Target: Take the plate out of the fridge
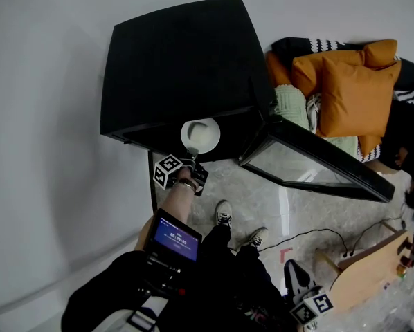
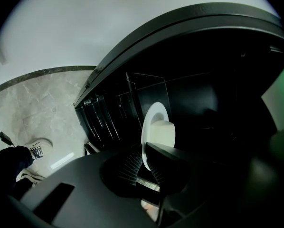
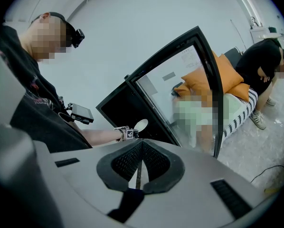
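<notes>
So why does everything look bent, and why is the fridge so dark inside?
Head view: the wide lens bows the fridge, and light reflects off its glass door. Left gripper view: the interior is nearly black; only the white plate stands out. Right gripper view: dark rounded corners.

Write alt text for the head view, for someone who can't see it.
Seen from above, the left gripper holds a white plate by its rim at the mouth of a black fridge, whose glass door stands open to the right. Orange cushions lie beyond it.
</notes>
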### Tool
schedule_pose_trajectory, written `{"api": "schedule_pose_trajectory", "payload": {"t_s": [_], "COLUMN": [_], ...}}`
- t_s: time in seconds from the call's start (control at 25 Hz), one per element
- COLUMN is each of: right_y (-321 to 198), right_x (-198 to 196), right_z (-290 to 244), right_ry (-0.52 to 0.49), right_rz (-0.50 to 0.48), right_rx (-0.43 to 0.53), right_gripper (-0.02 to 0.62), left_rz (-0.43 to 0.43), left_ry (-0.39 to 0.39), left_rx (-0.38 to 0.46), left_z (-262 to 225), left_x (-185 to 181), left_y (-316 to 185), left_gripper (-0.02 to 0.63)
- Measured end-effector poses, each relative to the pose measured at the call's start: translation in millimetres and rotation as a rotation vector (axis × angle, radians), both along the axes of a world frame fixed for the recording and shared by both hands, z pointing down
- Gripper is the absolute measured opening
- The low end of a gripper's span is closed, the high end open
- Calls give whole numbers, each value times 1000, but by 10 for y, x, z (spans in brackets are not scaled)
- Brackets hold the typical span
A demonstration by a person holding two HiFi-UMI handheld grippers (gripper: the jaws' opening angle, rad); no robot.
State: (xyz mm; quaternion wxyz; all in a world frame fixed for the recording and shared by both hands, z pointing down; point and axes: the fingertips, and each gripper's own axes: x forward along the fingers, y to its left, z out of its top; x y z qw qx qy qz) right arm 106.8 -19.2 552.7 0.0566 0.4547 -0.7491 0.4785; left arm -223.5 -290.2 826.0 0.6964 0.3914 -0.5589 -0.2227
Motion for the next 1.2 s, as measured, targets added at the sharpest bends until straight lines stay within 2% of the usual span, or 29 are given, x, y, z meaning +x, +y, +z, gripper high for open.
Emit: {"api": "schedule_pose_trajectory", "payload": {"t_s": [0.28, 0.4, 0.76, 1.2], "right_y": [-17, 4, -46, -48], "right_x": [-25, 26, -38, -65], "right_z": [21, 75, 58, 61], "right_ry": [-3, 21, 11, 17], "right_rz": [-2, -21, -6, -4], "right_rx": [-9, 17, 4, -33], "right_gripper": [3, 3, 3, 3], "left_rz": [-4, 6, 23, -32], "left_ry": [1, -7, 24, 84], "left_rx": [50, 55, 68, 150], "left_z": [14, 47, 110, 89], "left_x": [-39, -59, -24, -5], "left_y": [-56, -67, -171, -184], "left_gripper": [35, 37, 38, 29]}}
